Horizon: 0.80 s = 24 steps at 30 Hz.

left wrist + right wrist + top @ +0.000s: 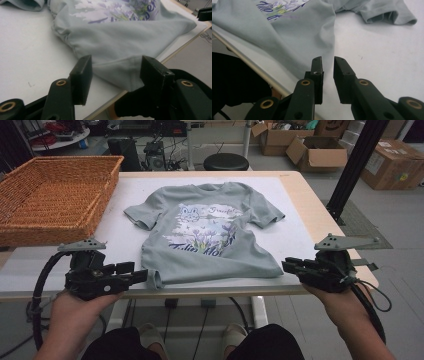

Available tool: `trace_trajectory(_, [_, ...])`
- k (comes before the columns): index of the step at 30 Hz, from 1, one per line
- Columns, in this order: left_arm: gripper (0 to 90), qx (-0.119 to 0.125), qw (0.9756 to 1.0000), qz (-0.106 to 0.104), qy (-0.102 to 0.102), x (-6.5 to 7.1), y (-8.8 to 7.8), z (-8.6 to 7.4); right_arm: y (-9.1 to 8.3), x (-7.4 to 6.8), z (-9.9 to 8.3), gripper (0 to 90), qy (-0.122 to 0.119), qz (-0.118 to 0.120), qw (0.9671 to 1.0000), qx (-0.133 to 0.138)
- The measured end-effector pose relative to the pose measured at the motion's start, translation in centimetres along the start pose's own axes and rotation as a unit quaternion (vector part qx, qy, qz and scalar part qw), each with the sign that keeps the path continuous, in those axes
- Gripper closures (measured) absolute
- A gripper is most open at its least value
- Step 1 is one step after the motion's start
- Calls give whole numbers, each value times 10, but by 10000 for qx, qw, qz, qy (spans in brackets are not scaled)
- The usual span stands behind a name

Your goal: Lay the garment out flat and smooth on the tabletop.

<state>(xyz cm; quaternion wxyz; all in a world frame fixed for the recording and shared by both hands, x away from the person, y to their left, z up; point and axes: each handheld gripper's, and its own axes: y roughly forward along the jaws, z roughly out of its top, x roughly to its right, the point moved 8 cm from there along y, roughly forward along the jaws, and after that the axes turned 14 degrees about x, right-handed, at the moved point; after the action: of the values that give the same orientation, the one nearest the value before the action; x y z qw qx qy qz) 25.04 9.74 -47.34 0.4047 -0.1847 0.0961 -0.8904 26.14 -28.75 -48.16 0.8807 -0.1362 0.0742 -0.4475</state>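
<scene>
A pale grey-green T-shirt (210,235) with a purple flower print lies face up on the white table (300,227), its hem towards the front edge. My left gripper (134,271) hovers at the hem's left corner. In the left gripper view the left gripper (115,67) stands open, and the T-shirt's (120,37) corner lies between the jaws without touching the pads. My right gripper (287,265) is at the hem's right corner. In the right gripper view its jaws (327,61) stand a narrow gap apart just off the T-shirt's (294,32) edge, with nothing between them.
A large wicker basket (55,195) stands at the table's back left. Beyond the table are a black stool (226,161) and several cardboard boxes (320,152). A black post (357,165) rises at the right. The person's knees are under the front edge.
</scene>
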Motion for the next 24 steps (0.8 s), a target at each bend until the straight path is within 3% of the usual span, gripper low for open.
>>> trace_trajectory(11, [450, -130, 9998, -174, 48, 16, 23, -1, 15, 1, 2, 741, -19, 125, 9999, 40])
trace_trajectory(13, [527, -254, 9994, -106, 205, 15, 27, -7, 16, 0, 0, 722, 7, 168, 9999, 33])
trace_trajectory(15, [674, -375, 9985, -96, 387, 13, 30, -13, 18, -1, -3, 687, 16, 187, 9998, -23])
trace_trajectory(18, [855, -301, 9983, -102, 496, 11, 26, -14, 20, -3, -8, 656, 79, 254, 9996, -98])
trace_trajectory(21, [870, -214, 9983, -152, 519, 8, 19, -11, 21, -3, -13, 607, 246, 346, 9988, -229])
trace_trajectory(24, [872, -134, 9985, -154, 511, 3, 11, -6, 20, -4, -16, 616, 384, 390, 9983, -220])
